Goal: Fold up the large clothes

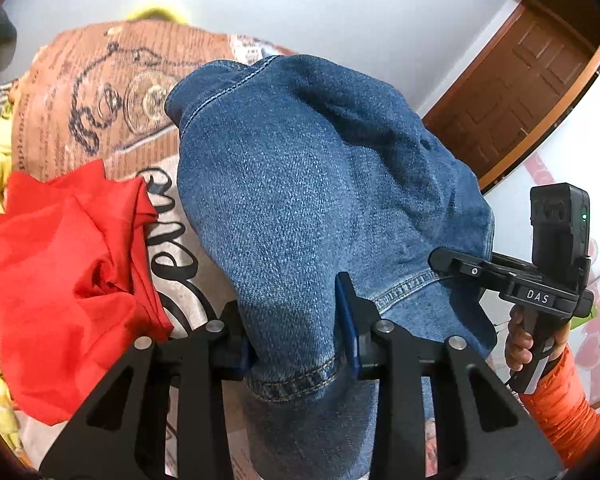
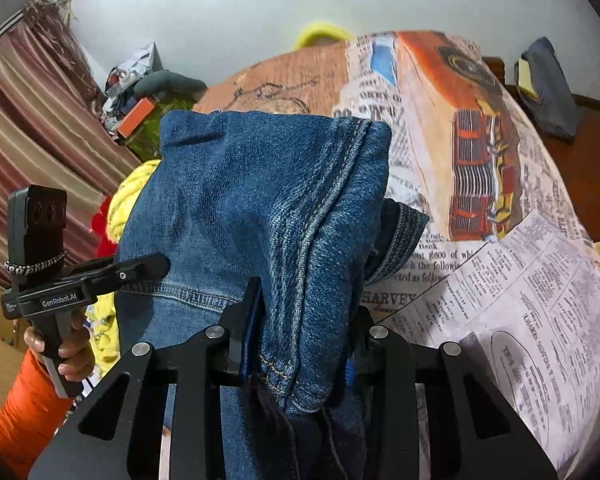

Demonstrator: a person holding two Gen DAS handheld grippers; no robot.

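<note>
Both grippers are holding the same big pair of blue jeans (image 1: 308, 184) up above the bed (image 2: 500, 280). The left gripper (image 1: 296, 340) has its two black fingers squeezed on a hem of the jeans, and the thick blue cloth bulges up and away between them. The right gripper (image 2: 304, 340) pinches another part of the jeans, right by a long stitched seam, and a dark bit of cloth hangs down under it. In the left wrist view you can see the right gripper off to the side, with its tip touching the edge of the jeans, and the person's hand (image 1: 520, 344) around its handle (the sleeve is bright orange). The bed has a sheet printed like old newspaper, with an orange car on it. A red cloth (image 1: 72, 280) lies crumpled on the bed, to the left of the jeans in the left wrist view. Some yellow cloth (image 2: 128, 200) lies near it. A brown wooden door (image 1: 528, 92) stands in the far corner, and striped curtains (image 2: 32, 128) hang on the other side of the room.
</note>
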